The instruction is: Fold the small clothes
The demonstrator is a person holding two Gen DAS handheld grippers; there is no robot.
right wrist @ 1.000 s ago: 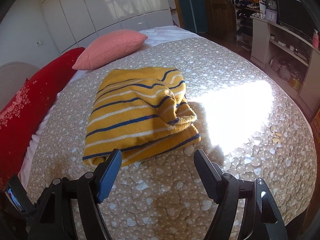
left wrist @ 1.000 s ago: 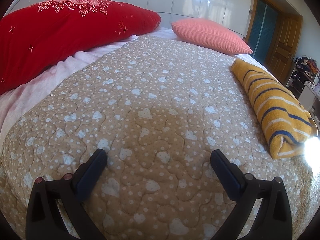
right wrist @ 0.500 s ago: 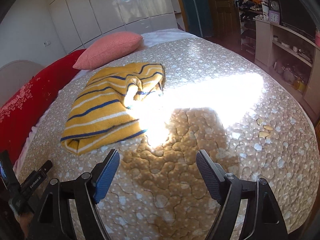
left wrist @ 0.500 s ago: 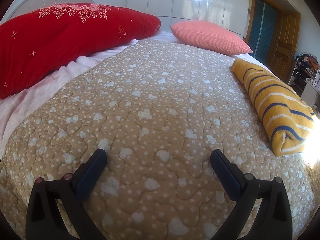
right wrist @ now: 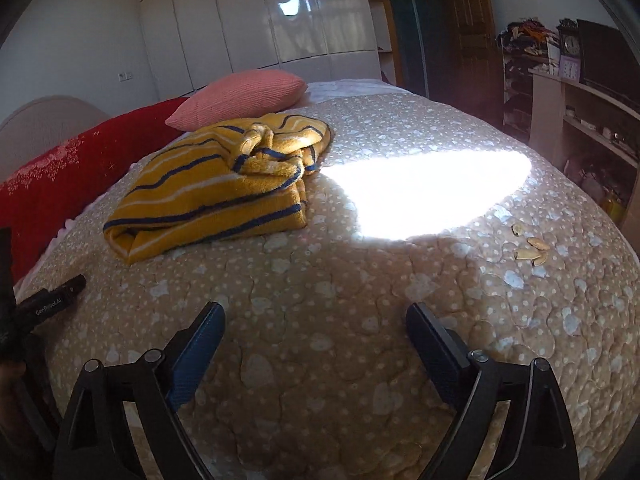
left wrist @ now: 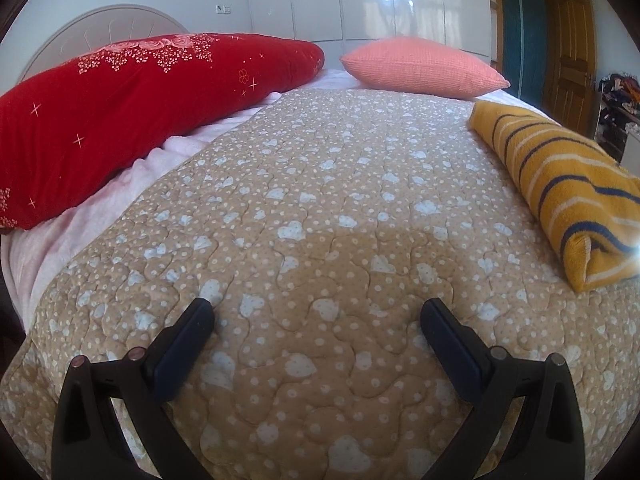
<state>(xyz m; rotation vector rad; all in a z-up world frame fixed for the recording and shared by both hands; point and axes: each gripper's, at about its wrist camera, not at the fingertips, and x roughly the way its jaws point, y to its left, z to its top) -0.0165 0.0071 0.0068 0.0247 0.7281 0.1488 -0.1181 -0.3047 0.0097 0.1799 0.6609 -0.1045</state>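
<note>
A yellow sweater with navy and white stripes [right wrist: 216, 196] lies folded in a bundle on the tan quilted bedspread [right wrist: 340, 288]; it also shows at the right of the left wrist view [left wrist: 560, 184]. My right gripper [right wrist: 316, 318] is open and empty, low over the quilt, well short of the sweater. My left gripper [left wrist: 318, 314] is open and empty over bare quilt [left wrist: 320, 208], with the sweater off to its right. Part of the left gripper [right wrist: 48, 300] shows at the left edge of the right wrist view.
A red pillow [left wrist: 120, 116] and a pink pillow [left wrist: 420, 68] lie at the head of the bed. A sunlit patch [right wrist: 424, 196] falls on the quilt right of the sweater. Small shell-like scraps [right wrist: 530, 246] lie near the right edge. Shelves [right wrist: 580, 112] stand beside the bed.
My right gripper has pulled back and away from the sweater, which now lies farther off and to the left. My left gripper has lowered slightly; the sweater has not moved.
</note>
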